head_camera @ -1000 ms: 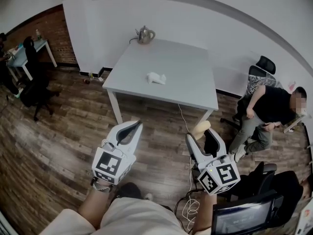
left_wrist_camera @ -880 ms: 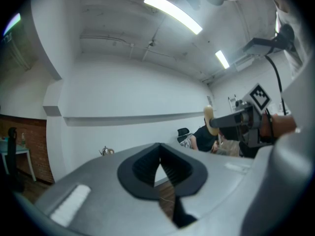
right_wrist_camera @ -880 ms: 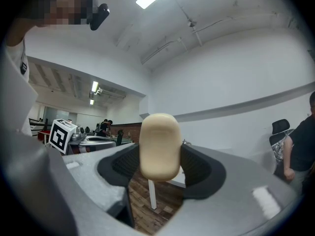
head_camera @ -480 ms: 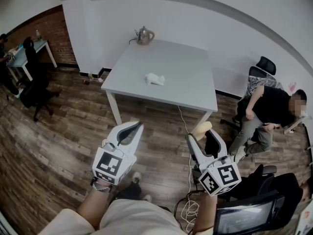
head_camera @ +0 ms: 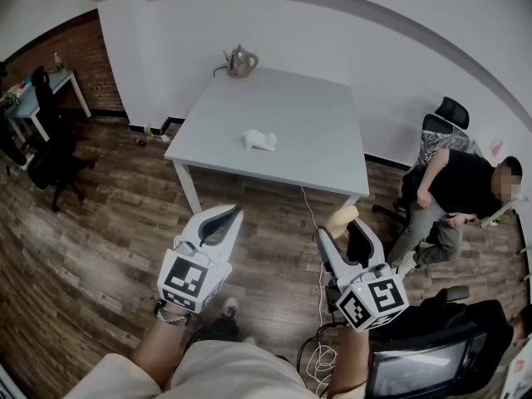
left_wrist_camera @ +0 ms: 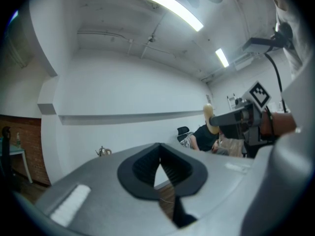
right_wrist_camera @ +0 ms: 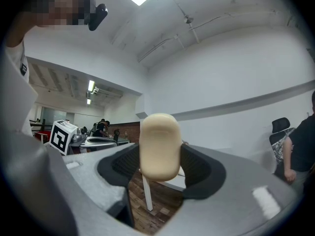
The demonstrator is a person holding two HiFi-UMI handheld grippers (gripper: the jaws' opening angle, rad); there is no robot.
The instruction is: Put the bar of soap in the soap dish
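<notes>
A cream bar of soap (head_camera: 342, 219) stands upright between the jaws of my right gripper (head_camera: 346, 228), which is shut on it, over the wooden floor in front of the white table (head_camera: 316, 115). In the right gripper view the soap (right_wrist_camera: 158, 146) fills the gap of the right gripper (right_wrist_camera: 160, 156). A small white soap dish (head_camera: 258, 140) lies near the table's middle. My left gripper (head_camera: 230, 214) is shut with nothing in it; in its own view the left gripper (left_wrist_camera: 159, 162) has its jaw tips meeting. Both grippers are short of the table's near edge.
A metal kettle (head_camera: 239, 60) stands at the table's far edge. A person in black (head_camera: 461, 185) sits on a chair at the right. A monitor (head_camera: 420, 368) is at lower right, a cable (head_camera: 317, 256) runs along the floor, and a black office chair (head_camera: 54, 160) stands at the left.
The head view has shifted a little, so the table and room sit slightly further left. Both grippers keep the same pose, and the soap stays held in the right one.
</notes>
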